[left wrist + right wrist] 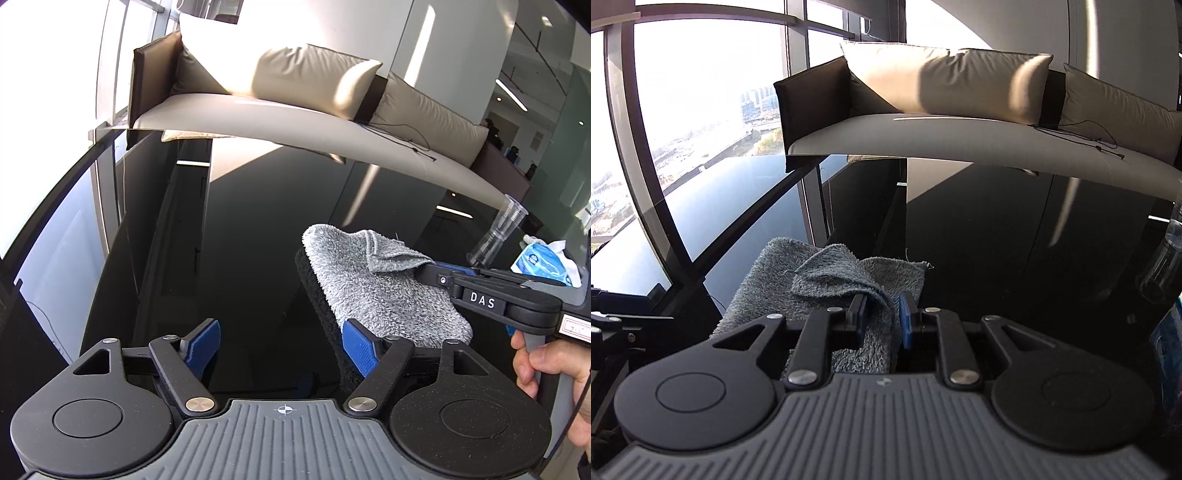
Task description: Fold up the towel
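Observation:
A grey fluffy towel (369, 284) lies folded on the glossy black table (240, 258), with one corner flipped back over its top. My right gripper (424, 271) comes in from the right, its tips at that flipped corner. In the right wrist view the right gripper (882, 306) has its fingers a little apart, and the towel (764, 280) corner drapes loosely between them. My left gripper (280, 332) stands open at the towel's near left edge. Nothing is between its blue pads, and its right finger (360, 347) is against the towel's edge.
A clear plastic cup (498, 232) and a blue-and-white tissue pack (543, 264) sit at the table's right. A person's hand (535, 365) holds the right gripper's handle. A beige sofa (295, 122) runs behind the table. A plastic bottle (1160, 266) shows at the far right.

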Available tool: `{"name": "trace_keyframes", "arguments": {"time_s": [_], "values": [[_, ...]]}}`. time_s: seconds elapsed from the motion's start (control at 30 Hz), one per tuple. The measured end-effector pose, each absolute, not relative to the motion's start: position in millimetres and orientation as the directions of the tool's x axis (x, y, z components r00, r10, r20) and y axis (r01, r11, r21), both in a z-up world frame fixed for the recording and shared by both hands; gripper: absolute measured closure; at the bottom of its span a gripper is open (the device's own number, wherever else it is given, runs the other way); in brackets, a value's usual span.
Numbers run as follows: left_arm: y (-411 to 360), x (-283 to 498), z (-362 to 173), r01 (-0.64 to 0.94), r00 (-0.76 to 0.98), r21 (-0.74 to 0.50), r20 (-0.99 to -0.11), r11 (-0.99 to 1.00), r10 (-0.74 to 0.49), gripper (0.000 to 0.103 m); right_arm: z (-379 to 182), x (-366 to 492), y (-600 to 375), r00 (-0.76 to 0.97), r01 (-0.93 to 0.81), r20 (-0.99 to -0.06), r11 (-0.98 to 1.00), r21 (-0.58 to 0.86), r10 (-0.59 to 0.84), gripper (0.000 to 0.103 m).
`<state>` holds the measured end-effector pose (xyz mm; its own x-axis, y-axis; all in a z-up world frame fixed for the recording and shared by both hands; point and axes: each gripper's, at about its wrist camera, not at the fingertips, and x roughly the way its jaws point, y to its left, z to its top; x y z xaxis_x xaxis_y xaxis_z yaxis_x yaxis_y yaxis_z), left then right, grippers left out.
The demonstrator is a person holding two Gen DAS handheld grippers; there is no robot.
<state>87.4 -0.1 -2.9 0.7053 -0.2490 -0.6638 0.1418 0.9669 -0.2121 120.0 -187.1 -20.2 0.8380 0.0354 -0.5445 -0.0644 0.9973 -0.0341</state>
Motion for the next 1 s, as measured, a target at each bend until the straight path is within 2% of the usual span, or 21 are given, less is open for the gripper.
{"name": "trace_keyframes", "arguments": {"time_s": [0.13, 0.47, 0.6, 0.67, 0.73, 0.9, 1.0], "values": [[-1.0, 86.5, -2.7, 0.147, 0.705, -0.21, -0.663, 0.967, -0.251, 0.032, -26.0, 121.3, -185.3, 0.852, -0.099, -0.522, 0.991, -0.093, 0.036, 0.083], [-4.6, 84.6, -6.0, 0.159, 0.697, -0.198, -0.671, 0.967, -0.252, 0.03, -28.6, 127.8, -210.8, 0.873, -0.006, -0.488, 1.0, -0.017, -0.003, 0.082], [-8.0, 84.8, -5.7, 0.158, 0.703, -0.169, -0.673, 0.973, -0.231, 0.02, -29.9, 131.3, -216.9, 0.867, 0.033, -0.497, 0.999, -0.022, -0.04, 0.076], [-10.6, 84.4, -5.0, 0.149, 0.711, -0.137, -0.674, 0.979, -0.202, 0.013, -29.1, 129.8, -218.0, 0.869, 0.041, -0.492, 0.999, -0.022, -0.047, 0.069], [-12.7, 84.2, -4.6, 0.137, 0.718, -0.101, -0.675, 0.985, -0.169, 0.004, -28.2, 128.0, -218.3, 0.872, 0.044, -0.488, 0.999, -0.017, -0.047, 0.067], [-13.1, 85.9, -4.1, 0.113, 0.718, -0.084, -0.682, 0.99, -0.14, 0.001, -26.3, 125.0, -217.3, 0.865, 0.03, -0.501, 0.999, 0.018, -0.017, 0.062], [-12.3, 90.2, -5.2, 0.098, 0.695, -0.098, -0.705, 0.99, -0.139, 0.001, -26.9, 124.1, -215.5, 0.857, 0.026, -0.515, 1.0, 0.017, -0.013, 0.056]]}}
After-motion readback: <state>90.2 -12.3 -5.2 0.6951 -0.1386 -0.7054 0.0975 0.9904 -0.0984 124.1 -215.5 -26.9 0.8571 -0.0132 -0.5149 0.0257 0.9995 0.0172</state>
